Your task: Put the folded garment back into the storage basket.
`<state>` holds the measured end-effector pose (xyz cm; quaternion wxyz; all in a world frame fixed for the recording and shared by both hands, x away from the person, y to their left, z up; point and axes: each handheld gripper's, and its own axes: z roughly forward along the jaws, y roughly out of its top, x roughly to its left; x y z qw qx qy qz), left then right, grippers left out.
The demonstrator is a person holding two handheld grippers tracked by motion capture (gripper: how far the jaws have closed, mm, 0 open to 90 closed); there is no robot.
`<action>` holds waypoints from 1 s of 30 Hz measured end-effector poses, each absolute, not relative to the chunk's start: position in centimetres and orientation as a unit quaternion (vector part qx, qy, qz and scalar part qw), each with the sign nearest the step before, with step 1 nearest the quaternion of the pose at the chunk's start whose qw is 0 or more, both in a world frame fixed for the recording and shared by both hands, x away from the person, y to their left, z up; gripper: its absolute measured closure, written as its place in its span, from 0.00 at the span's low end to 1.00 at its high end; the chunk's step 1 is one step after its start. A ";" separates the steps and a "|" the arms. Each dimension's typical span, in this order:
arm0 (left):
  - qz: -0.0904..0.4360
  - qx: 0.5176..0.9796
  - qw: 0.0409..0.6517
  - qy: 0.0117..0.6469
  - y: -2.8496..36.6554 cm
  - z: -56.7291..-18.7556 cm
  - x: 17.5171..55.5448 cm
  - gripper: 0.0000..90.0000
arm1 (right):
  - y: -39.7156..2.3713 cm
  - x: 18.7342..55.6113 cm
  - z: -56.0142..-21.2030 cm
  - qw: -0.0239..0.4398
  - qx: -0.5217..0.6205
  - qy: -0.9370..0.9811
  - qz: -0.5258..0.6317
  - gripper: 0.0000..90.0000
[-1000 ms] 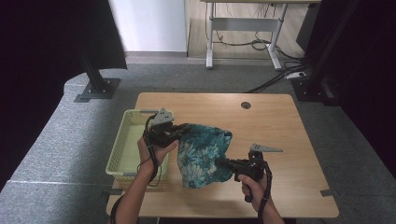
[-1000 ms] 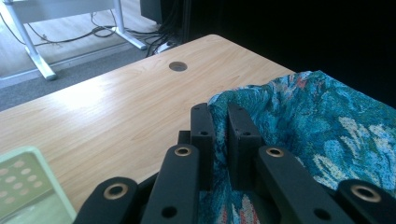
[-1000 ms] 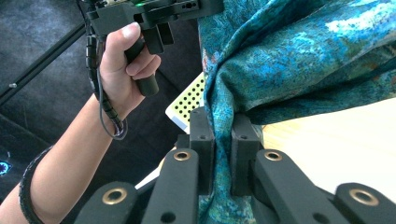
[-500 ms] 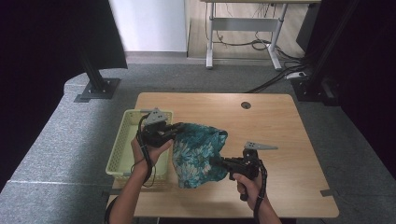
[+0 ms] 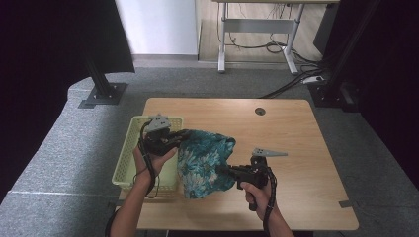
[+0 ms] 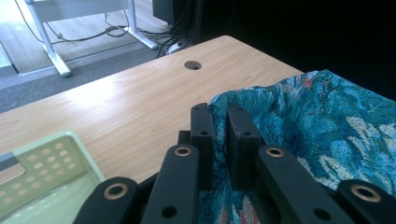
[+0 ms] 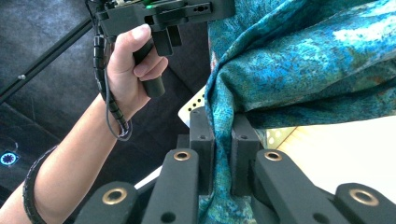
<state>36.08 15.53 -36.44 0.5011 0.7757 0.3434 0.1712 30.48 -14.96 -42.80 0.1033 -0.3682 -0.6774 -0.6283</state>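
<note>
A teal patterned cloth (image 5: pixel 205 160) was held up above the wooden table (image 5: pixel 296 143), stretched between both tools. One edge was pinched in the closed left gripper (image 6: pixel 219 135), another bunched fold was clamped in the closed right gripper (image 7: pixel 220 140). A pale green basket (image 5: pixel 129 163) sat just beside the left gripper's fingers.

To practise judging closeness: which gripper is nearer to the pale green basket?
Left. The left gripper hangs just past the pale green basket's inner rim, gripping the teal cloth; the right gripper grips the cloth's far side over the table.
</note>
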 end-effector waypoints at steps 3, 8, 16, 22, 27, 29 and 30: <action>0.173 0.775 0.501 0.345 15.8 -36.4 36.1 0.92 | -14.8 30.5 -42.7 0.103 -0.367 -0.678 -0.629 0.91; 0.173 0.775 0.499 0.348 16.1 -36.4 36.1 0.92 | -14.4 30.7 -42.7 0.106 -0.366 -0.679 -0.628 0.91; 0.172 0.771 0.501 0.353 17.1 -36.3 36.2 0.92 | -13.5 31.0 -42.8 0.110 -0.364 -0.681 -0.626 0.91; 0.173 0.770 0.500 0.356 17.6 -36.5 36.2 0.92 | -12.9 31.2 -43.1 0.116 -0.364 -0.680 -0.626 0.91; 0.176 0.768 0.501 0.358 18.1 -36.4 36.2 0.92 | -12.4 31.4 -43.2 0.118 -0.364 -0.680 -0.626 0.91; 0.178 0.768 0.500 0.358 18.4 -36.3 36.1 0.92 | -12.2 31.4 -43.1 0.118 -0.362 -0.681 -0.626 0.91; 0.178 0.768 0.500 0.359 18.5 -36.3 36.1 0.92 | -12.1 31.5 -43.0 0.118 -0.362 -0.681 -0.626 0.91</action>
